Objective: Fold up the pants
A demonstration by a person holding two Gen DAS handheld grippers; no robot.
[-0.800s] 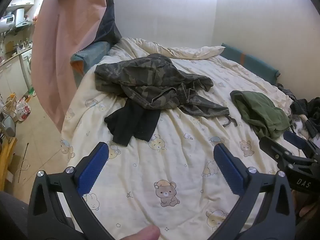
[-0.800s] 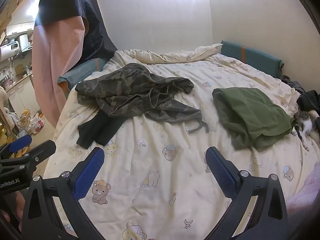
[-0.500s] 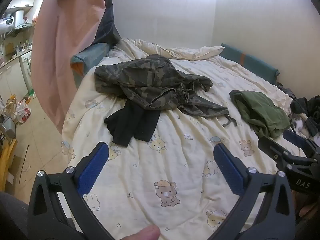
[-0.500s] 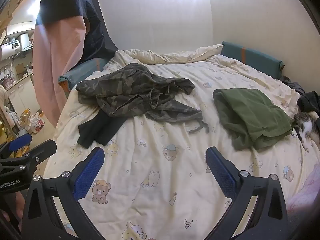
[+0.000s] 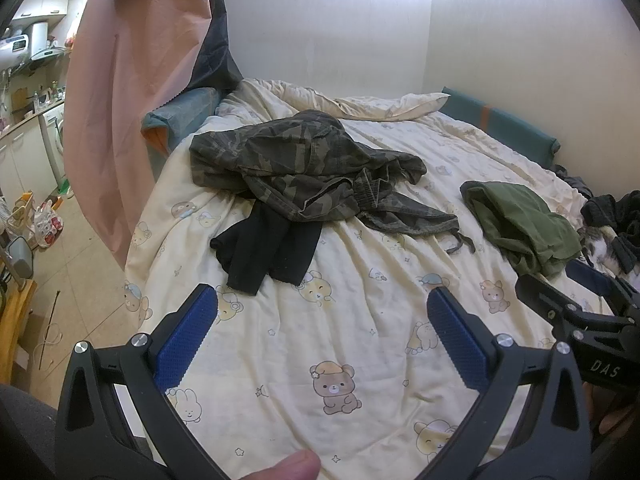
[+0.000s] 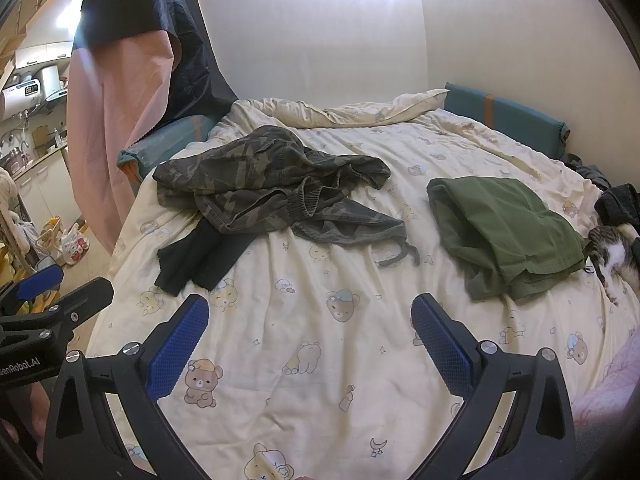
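Crumpled camouflage pants [image 5: 304, 176] [image 6: 272, 188] lie in a heap on the far left half of the bed. A black garment [image 5: 264, 248] [image 6: 196, 256] pokes out from under their near edge. Green folded pants [image 5: 520, 224] [image 6: 504, 232] rest on the right side. My left gripper [image 5: 322, 320] hovers open over bare bedding, well short of the clothes. My right gripper [image 6: 310, 320] is open too, with nothing between its blue pads, near the front of the bed.
The bed's cream bear-print cover [image 5: 360, 360] [image 6: 320, 360] spreads under both grippers. A cat [image 6: 612, 256] lies at the right edge beside dark clothes [image 5: 616, 212]. A pink curtain [image 5: 120, 120] hangs at left, with kitchen clutter on the floor beyond.
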